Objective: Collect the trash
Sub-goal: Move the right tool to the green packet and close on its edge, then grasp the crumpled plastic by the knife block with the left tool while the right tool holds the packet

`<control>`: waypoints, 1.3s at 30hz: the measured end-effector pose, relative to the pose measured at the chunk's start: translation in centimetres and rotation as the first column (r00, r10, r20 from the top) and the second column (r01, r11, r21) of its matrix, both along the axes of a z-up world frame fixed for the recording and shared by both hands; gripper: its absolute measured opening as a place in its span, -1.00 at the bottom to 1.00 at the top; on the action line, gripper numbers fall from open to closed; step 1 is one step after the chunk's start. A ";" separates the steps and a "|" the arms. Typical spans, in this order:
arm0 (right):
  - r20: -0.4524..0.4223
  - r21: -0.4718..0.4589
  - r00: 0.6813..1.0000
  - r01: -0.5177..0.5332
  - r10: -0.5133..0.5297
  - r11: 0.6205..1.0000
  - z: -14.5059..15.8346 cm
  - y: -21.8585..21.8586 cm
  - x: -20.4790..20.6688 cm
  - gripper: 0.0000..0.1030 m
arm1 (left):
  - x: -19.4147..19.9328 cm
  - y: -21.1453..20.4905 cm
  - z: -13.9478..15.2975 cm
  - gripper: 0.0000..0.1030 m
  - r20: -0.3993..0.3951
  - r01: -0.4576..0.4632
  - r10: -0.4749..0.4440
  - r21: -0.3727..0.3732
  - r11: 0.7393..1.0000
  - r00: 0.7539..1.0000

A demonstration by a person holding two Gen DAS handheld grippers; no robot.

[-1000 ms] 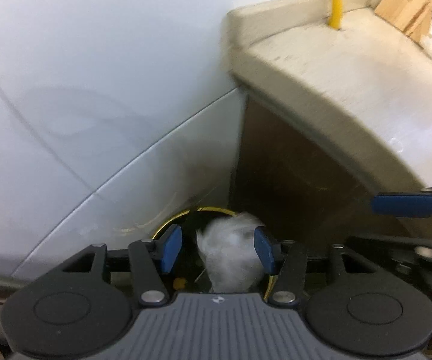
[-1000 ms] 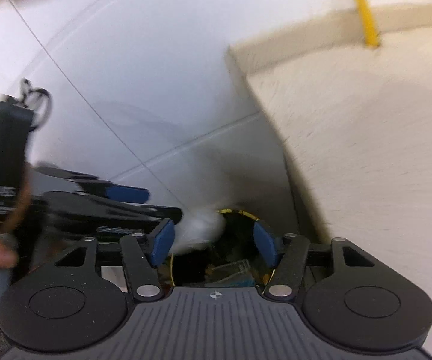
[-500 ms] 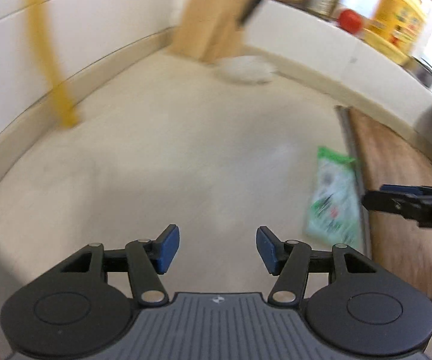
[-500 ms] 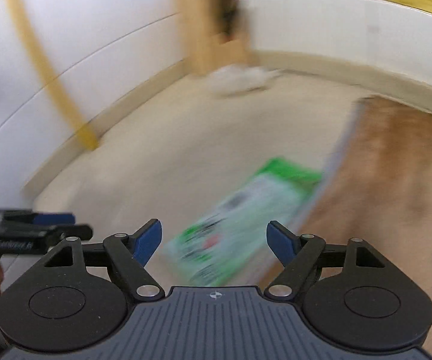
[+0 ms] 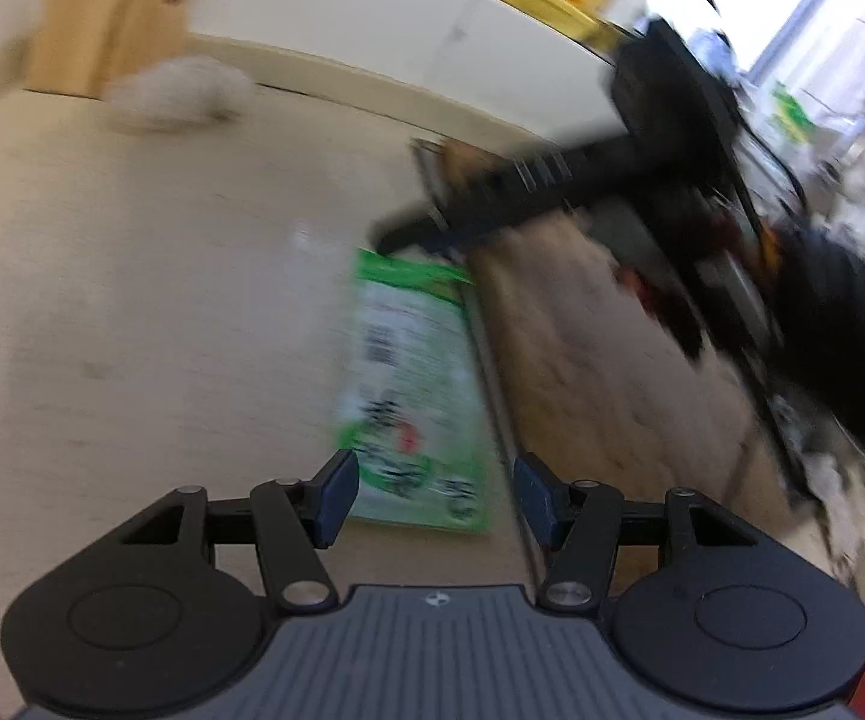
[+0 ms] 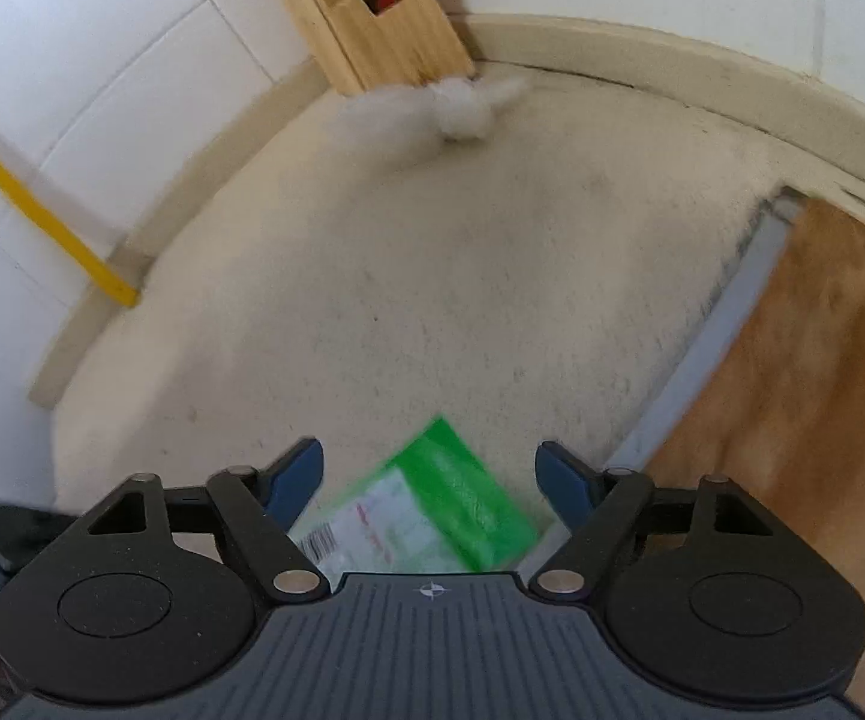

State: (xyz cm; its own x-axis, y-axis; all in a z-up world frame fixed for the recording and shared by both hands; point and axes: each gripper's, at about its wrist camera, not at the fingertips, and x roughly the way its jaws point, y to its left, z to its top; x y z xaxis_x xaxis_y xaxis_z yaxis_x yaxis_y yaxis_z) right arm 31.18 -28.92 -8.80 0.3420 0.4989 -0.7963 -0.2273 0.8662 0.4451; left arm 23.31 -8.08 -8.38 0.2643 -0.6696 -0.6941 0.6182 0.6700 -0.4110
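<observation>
We see a flat, glossy green packet (image 6: 432, 522) on the speckled beige counter (image 6: 432, 276), beside a wooden board (image 6: 816, 396); a fluffy white wad (image 6: 462, 105) sits by the knife block (image 6: 384, 30). Both our left tongs (image 5: 432, 495) and right tongs (image 6: 431, 474) hover spread wide, empty, above the packet.

left tool (image 5: 435, 501) spread, empty | green wrapper (image 5: 411, 396) beyond (blurred)

A beige countertop (image 6: 432, 276) carries a green wrapper (image 6: 432, 516), white wad (image 6: 462, 108) and knife block (image 6: 384, 42).
</observation>
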 end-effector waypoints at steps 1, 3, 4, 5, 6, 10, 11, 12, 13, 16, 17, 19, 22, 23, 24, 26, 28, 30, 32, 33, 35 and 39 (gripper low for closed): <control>-0.052 0.026 0.998 -0.023 0.024 0.999 0.0 -0.4 0.7 0.61 | 0.2 -0.3 -0.4 0.05 -0.011 0.014 -0.014 -0.004 1.000 1.000; -0.147 0.085 0.986 -0.070 0.082 0.994 -0.2 -1.2 2.0 0.59 | 0.6 -0.7 -1.1 0.04 -0.021 0.033 -0.033 -0.029 0.999 0.999; -0.200 0.135 0.973 -0.088 0.114 0.987 -0.7 -1.6 2.7 0.59 | 0.9 -0.9 -1.2 0.04 -0.028 0.035 -0.036 -0.045 0.998 0.999; -0.236 0.179 0.962 -0.097 0.138 0.979 -1.1 -1.6 3.1 0.60 | 1.1 -1.1 -1.2 0.04 -0.034 0.033 -0.035 -0.057 0.998 0.999; -0.252 0.188 0.952 -0.125 0.171 0.974 -1.2 -1.4 3.4 0.61 | 1.4 -1.1 -1.4 0.04 -0.035 0.031 -0.034 -0.066 0.997 0.999; -0.260 0.222 0.934 -0.189 0.244 0.957 -1.7 -0.1 4.6 0.63 | 1.6 -0.6 -1.4 0.04 -0.052 0.010 -0.015 -0.092 0.996 0.999; -0.259 0.253 0.934 -0.179 0.245 0.951 -1.9 0.2 4.8 0.61 | 1.6 -0.5 -1.4 0.04 -0.061 -0.003 -0.003 -0.101 0.995 0.998; -0.257 0.308 0.930 -0.178 0.262 0.935 -2.3 0.7 4.5 0.52 | 1.8 -0.4 -1.5 0.04 -0.072 -0.019 0.011 -0.111 0.994 0.997; -0.275 0.350 0.921 -0.173 0.277 0.921 -3.2 1.6 4.1 0.32 | 1.6 -0.4 -1.6 0.04 -0.076 -0.026 0.017 -0.117 0.993 0.997; -0.310 0.310 0.913 -0.168 0.266 0.936 -5.1 4.3 2.3 -0.69 | 1.9 -0.9 -1.5 0.02 -0.084 -0.035 0.026 -0.113 0.993 0.996; -0.296 0.318 0.921 -0.156 0.255 0.935 -5.2 4.5 1.9 -0.64 | 2.2 -0.9 -1.3 -0.02 -0.097 -0.045 0.035 -0.100 0.994 0.995; -0.267 0.316 0.944 -0.105 0.195 0.943 -4.7 4.1 0.9 -0.70 | 3.1 0.2 0.0 -0.09 -0.093 -0.069 0.059 -0.110 0.991 0.994; -0.231 0.388 0.972 0.053 0.041 0.920 -4.3 1.7 -0.6 -0.76 | 5.3 3.2 3.7 0.05 0.021 -0.129 0.134 -0.162 0.978 0.991; -0.216 0.417 0.976 0.094 -0.002 0.904 -4.2 0.9 -1.1 -0.76 | 6.4 3.7 4.8 0.13 0.052 -0.149 0.161 -0.181 0.972 0.986; -0.200 0.446 0.979 0.133 -0.047 0.885 -4.1 0.2 -1.8 -0.77 | 7.9 4.0 5.7 0.28 0.093 -0.173 0.193 -0.187 0.967 0.977; -0.180 0.476 0.976 0.195 -0.123 0.858 -4.2 -0.8 -2.8 -0.77 | 11.1 3.0 6.5 0.32 0.200 -0.204 0.228 -0.133 0.970 0.953; -0.185 0.490 0.968 0.239 -0.168 0.838 -4.7 -1.4 -3.7 -0.77 | 14.2 0.6 6.1 0.32 0.322 -0.196 0.189 -0.014 0.981 0.928; -0.187 0.499 0.964 0.257 -0.187 0.828 -4.8 -2.7 -4.4 -0.77 | 17.4 -1.9 5.3 0.32 0.402 -0.160 0.101 0.115 0.980 0.910; -0.190 0.504 0.961 0.272 -0.202 0.820 -5.1 -3.0 -4.7 -0.76 | 19.9 -4.1 4.1 0.32 0.440 -0.148 0.025 0.247 0.958 0.898; -0.191 0.508 0.959 0.278 -0.208 0.815 -5.2 -2.8 -4.5 -0.75 | 20.9 -5.1 3.3 0.32 0.454 -0.136 -0.016 0.301 0.944 0.891; -0.195 0.519 0.957 0.288 -0.217 0.805 -5.2 -2.9 -4.3 -0.71 | 22.1 -6.4 1.9 0.32 0.476 -0.134 -0.074 0.389 0.911 0.876; -0.197 0.518 0.955 0.292 -0.220 0.804 -5.0 -3.2 -3.7 -0.71 | 24.4 -7.4 0.7 0.39 0.423 -0.118 -0.065 0.393 0.912 0.904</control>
State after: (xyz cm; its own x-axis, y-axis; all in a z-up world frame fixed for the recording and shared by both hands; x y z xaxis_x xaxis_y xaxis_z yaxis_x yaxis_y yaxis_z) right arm 27.45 -32.16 -13.76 0.4371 0.7656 -0.4721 0.0556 0.5008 0.8637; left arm 47.69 -15.44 -7.68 0.6032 -0.3466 -0.7184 0.6488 0.7371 0.1891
